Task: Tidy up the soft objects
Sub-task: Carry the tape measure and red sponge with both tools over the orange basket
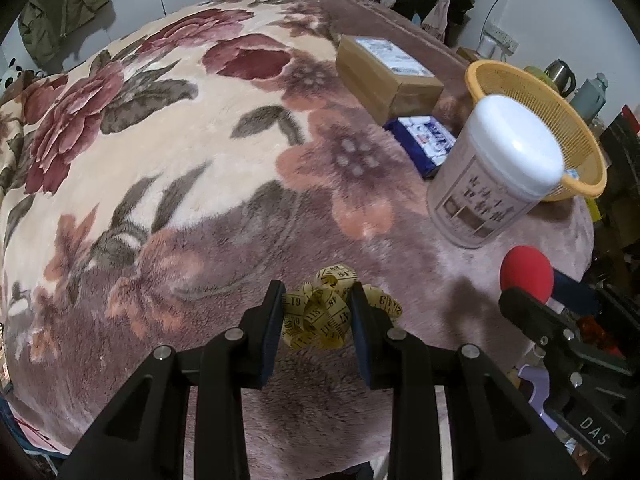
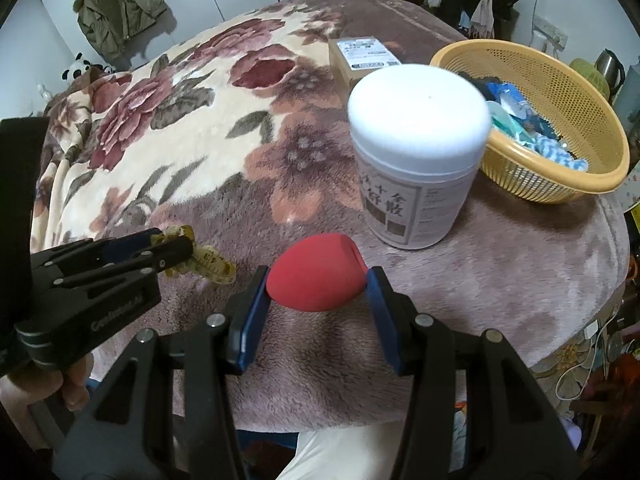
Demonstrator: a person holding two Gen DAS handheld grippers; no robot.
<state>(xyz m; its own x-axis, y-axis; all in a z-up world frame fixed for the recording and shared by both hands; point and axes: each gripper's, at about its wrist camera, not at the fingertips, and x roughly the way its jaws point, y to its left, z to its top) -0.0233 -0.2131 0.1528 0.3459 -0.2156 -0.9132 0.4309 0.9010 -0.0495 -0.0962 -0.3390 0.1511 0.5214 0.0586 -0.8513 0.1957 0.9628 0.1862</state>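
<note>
My left gripper (image 1: pixel 317 307) is shut on a bunched yellow tape measure (image 1: pixel 325 312), held just over the floral blanket; it also shows at the left of the right wrist view (image 2: pixel 170 254), with the tape (image 2: pixel 212 262) beside it. My right gripper (image 2: pixel 317 284) is shut on a red egg-shaped sponge (image 2: pixel 318 276), seen in the left wrist view too (image 1: pixel 526 272). A yellow plastic basket (image 2: pixel 560 92) holding blue soft items stands at the right, behind a white-lidded jar (image 2: pixel 418 152).
The floral plush blanket (image 1: pixel 160 160) covers the surface. A cardboard box (image 1: pixel 388 74) and a blue packet (image 1: pixel 426 142) lie behind the jar (image 1: pixel 496 176) and left of the basket (image 1: pixel 576 132). The blanket edge drops off at the right and near side.
</note>
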